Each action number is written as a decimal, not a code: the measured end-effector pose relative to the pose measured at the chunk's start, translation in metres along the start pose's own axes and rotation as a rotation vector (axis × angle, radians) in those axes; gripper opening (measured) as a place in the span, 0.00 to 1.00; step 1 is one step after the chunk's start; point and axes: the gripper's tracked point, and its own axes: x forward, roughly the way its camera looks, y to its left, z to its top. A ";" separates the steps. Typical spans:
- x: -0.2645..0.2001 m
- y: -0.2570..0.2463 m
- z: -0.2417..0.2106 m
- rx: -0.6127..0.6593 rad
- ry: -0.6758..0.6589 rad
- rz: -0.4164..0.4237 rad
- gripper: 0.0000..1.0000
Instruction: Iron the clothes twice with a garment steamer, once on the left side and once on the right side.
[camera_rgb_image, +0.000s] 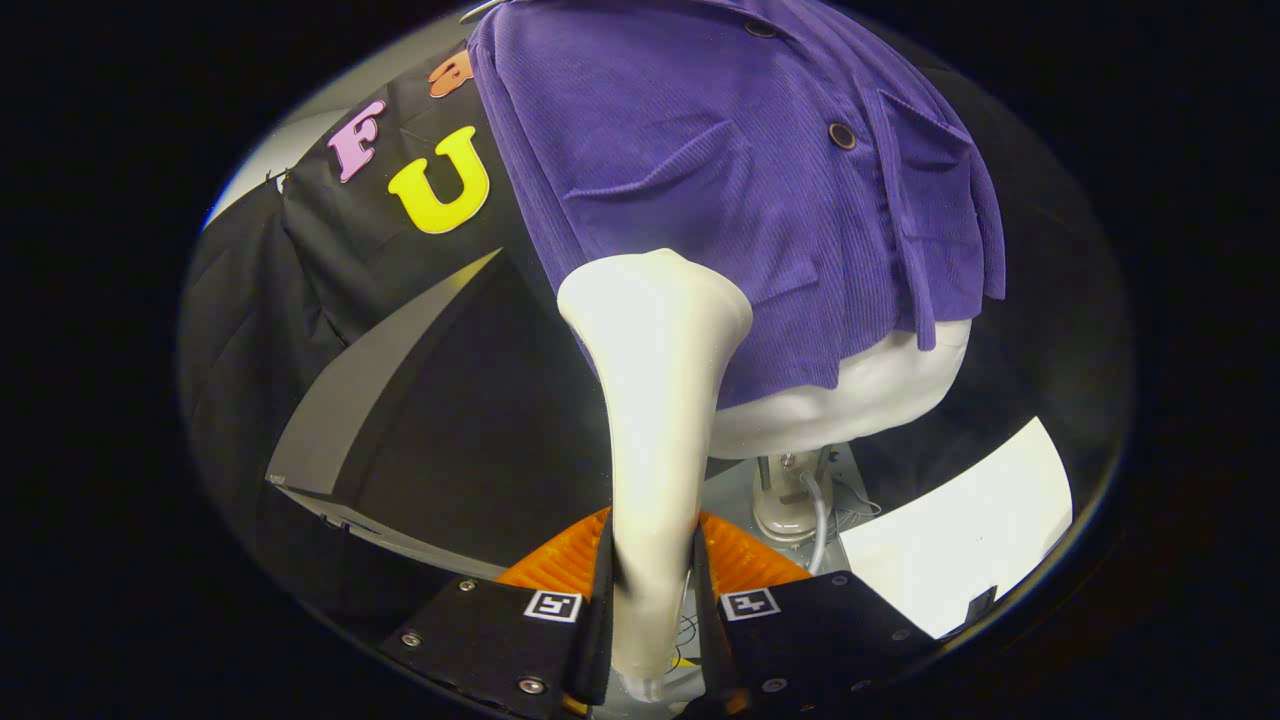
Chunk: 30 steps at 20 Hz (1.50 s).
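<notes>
Open room is seen to the left, before the black cloth wall (400, 420). One cream garment steamer (650, 400) is held upright by the gripper (652, 590), both fingers clamped on its handle, its flared head set against, or perhaps just short of, the hem of one purple shirt (720, 170). The shirt is worn by one white mannequin (870, 390). One white sheet (960, 540) is seen rightmost.

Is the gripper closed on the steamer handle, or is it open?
Closed: both fingers press the white garment steamer handle between them, its head against the purple shirt.
</notes>
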 end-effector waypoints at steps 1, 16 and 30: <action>0.004 -0.002 -0.006 0.001 0.012 -0.008 0.36; -0.048 -0.026 -0.077 0.034 0.030 -0.008 0.36; -0.233 0.005 0.081 -0.020 -0.394 0.071 0.36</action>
